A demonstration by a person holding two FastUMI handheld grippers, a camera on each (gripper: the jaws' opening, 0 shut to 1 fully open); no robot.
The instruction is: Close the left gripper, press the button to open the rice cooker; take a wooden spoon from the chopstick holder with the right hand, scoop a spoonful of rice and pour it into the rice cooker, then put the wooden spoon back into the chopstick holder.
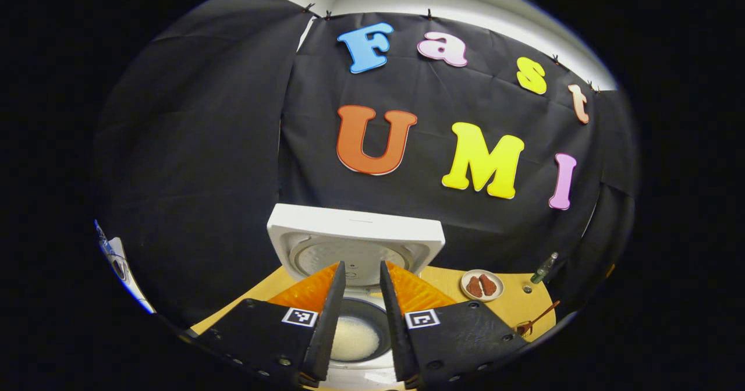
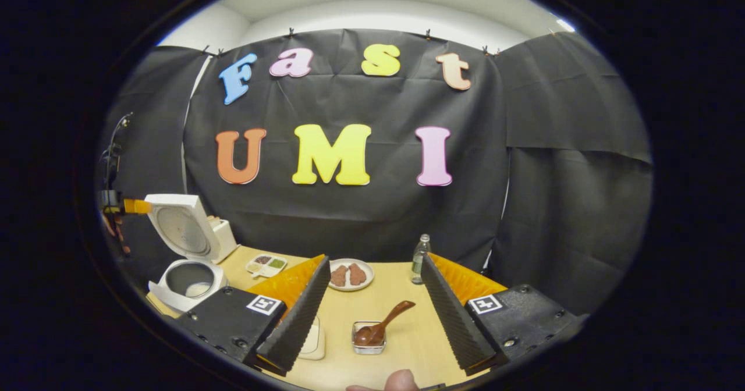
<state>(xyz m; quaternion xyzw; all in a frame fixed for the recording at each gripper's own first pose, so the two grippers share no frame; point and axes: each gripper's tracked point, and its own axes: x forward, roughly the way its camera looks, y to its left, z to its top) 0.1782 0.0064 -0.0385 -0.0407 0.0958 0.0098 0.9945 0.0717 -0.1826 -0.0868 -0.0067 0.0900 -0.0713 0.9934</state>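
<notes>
In the left gripper view, the fingers of the left hand-held gripper [image 1: 361, 321] covered both sides of the rice cooker's [image 1: 356, 245] inner pot, and the wooden spoon [image 1: 538, 319] was cut off at the edge. In the right gripper view, a white object [image 2: 314, 338] was half hidden behind a finger, a fingertip [image 2: 400, 381] was cropped, and the divided dish's [image 2: 266, 265] contents were too small to identify.

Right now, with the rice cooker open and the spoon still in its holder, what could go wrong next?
1. The wooden spoon leans in a small clear holder; a sideways pull by the open right gripper could tip the holder.
2. The raised lid stands behind the pot; a carried spoon may strike it and spill rice.
3. The left gripper hovers over the pot, and could block the pour.
</notes>
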